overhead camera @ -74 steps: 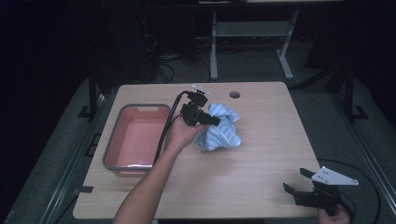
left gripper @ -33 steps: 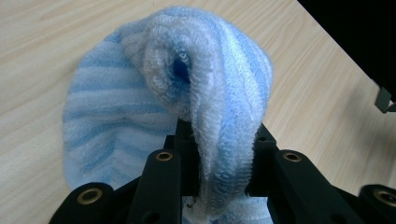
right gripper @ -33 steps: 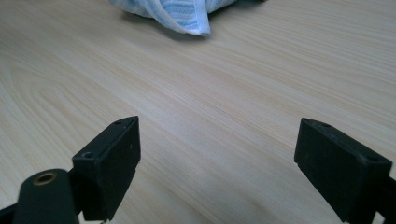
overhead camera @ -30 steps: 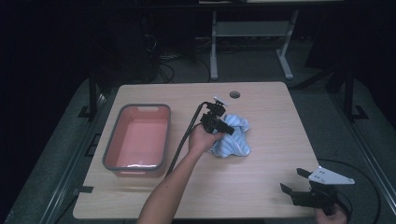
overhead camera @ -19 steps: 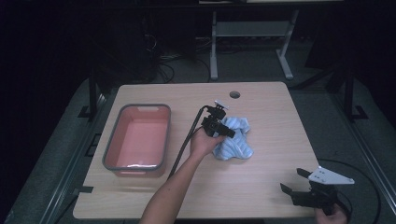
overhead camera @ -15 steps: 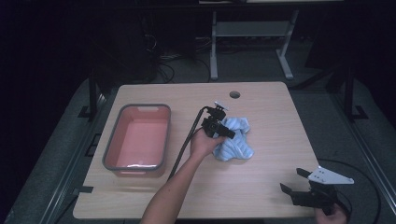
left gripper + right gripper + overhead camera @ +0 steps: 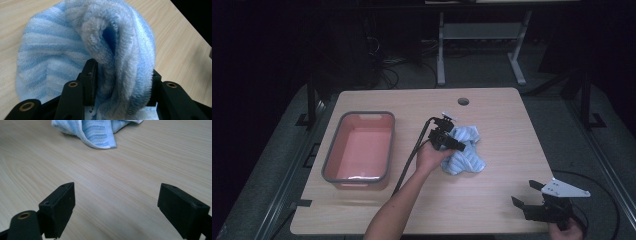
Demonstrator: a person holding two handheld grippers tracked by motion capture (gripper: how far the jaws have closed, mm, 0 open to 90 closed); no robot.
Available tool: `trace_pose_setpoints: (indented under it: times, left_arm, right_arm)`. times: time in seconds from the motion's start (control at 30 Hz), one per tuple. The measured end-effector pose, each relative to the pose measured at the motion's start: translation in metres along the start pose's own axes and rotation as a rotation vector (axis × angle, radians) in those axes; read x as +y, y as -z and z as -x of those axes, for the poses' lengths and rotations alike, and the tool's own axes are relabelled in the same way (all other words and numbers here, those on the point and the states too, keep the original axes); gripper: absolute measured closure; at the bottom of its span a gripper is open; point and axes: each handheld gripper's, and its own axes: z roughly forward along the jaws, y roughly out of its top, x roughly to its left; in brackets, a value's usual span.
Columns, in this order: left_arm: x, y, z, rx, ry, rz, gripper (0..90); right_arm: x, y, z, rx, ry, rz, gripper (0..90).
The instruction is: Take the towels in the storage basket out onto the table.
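Releasing: the step judged in hand; a fold of the blue-and-white striped terry towel point(image 7: 75, 50) lies between the jaws of the left gripper point(image 7: 120, 82), which have just been opening.
Left gripper state: loosened; the right pad is seen against the pile, the left pad barely clear of it.
Towel location: crumpled on the pale wooden table point(image 7: 512, 130), right of centre, well apart from the pink rectangular plastic tub with grey rim point(image 7: 359, 147).
Right gripper point(image 7: 116, 202): spread wide and empty, held low at the table's near right corner.
Next move: wider opening and a clean withdrawal are called for, so no loop is snagged.
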Motion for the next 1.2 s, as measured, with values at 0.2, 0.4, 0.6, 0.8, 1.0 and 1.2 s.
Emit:
trace_pose_setpoints:
  times: [0.2,0.4,0.6,0.8,1.0,1.2]
  left_arm:
    - [-0.001,0.001,0.0,-0.002,0.004,0.002,48.3]
    - [-0.004,0.002,-0.001,-0.014,0.001,-0.004,39.0]
    - [-0.008,0.013,-0.001,-0.018,0.007,0.023,32.0]
    - [-0.017,0.018,-0.005,-0.031,0.021,0.04,26.6]
    - [-0.022,0.026,-0.005,-0.027,0.005,0.049,24.5]
    - [-0.028,0.034,-0.006,-0.026,0.007,0.065,24.3]
  right_arm:
    - [0.0,0.0,0.001,0.003,0.001,0.002,14.2]
    - [0.0,0.001,0.0,0.002,0.003,0.0,14.2]
    - [0.0,0.0,-0.002,0.004,0.006,-0.002,14.2]
    - [0.002,-0.002,-0.002,0.0,0.011,-0.005,14.2]
    - [0.001,0.0,0.001,-0.01,-0.003,-0.003,14.2]
    - [0.001,0.001,0.002,-0.014,-0.006,-0.004,14.2]
